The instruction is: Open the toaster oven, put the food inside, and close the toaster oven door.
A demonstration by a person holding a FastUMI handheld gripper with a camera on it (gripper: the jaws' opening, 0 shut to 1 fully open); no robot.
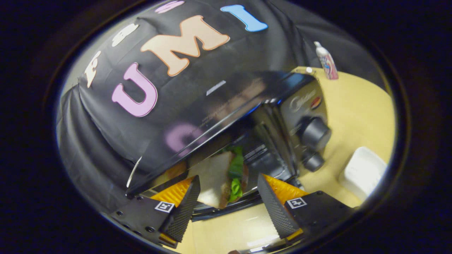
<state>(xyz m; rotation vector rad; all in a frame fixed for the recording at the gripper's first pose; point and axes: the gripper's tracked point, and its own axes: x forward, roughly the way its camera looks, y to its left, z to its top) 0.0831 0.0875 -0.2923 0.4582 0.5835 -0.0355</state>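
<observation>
Glossy black toaster oven dead ahead, tilted hard in the gripper view; door down and open, cavity exposed. Sandwich, white bread with green lettuce at its edge, resting at the mouth of the cavity, half over the door, just ahead of the fingers.

Gripper spread wide, nothing pinched; sandwich edge sitting in the gap between the two ridged pads, nearer the left one, contact not certain.

Step in hand, by judgement: food going in, not yet fully seated. Best done by nudging the sandwich deeper with both pads level, pushing on the bread crust rather than the lettuce, until nothing overhangs the door hinge line. Then back straight out along the door, keeping low under the oven's top edge, before hooking the door's front lip to lift it shut.

Around: two dark knobs on the control panel to the right of the cavity, close to the right finger's path. White container on the tan tabletop beyond the knobs. Small bottle standing at the far table edge behind the oven.

In the way: overhanging sandwich would block the door closing; wire rack inside could catch the bread; loose lettuce likely to slip out.
</observation>
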